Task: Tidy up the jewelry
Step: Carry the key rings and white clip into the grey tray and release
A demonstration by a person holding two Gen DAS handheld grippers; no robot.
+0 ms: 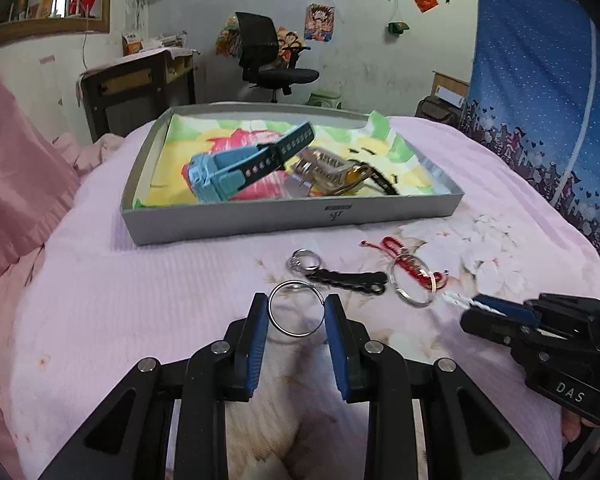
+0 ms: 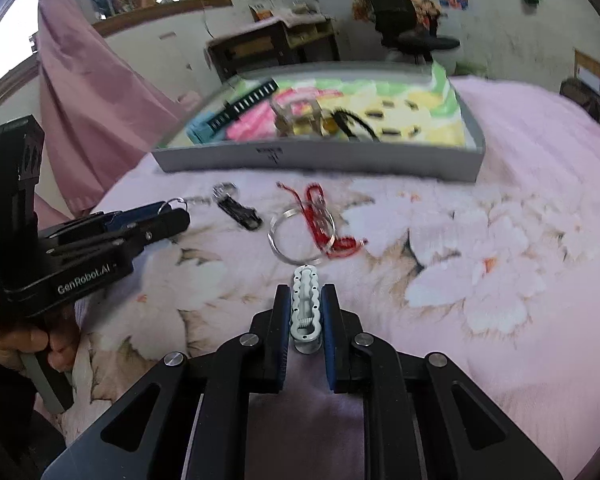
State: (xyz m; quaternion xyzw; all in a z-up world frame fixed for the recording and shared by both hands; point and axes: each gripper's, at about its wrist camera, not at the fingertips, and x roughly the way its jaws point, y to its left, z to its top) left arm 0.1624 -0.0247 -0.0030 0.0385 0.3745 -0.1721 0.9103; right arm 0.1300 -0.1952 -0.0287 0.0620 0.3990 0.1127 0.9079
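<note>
The left hand-held gripper (image 1: 296, 315) pinched a thin silver ring (image 1: 296, 308) across its width; it looked light, stiff, slippery. The right hand-held gripper (image 2: 306, 312) clamped a small white clip (image 2: 307, 304) by its sides, probably rigid.

Motion blur smears the tray (image 2: 320, 160) and its contents.

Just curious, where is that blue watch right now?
The blue watch lies in the grey tray, at its left end, beside a metal clasp piece.

Bedroom: pink-quilted bed (image 1: 140, 280), postered wall (image 1: 319, 22)
</note>
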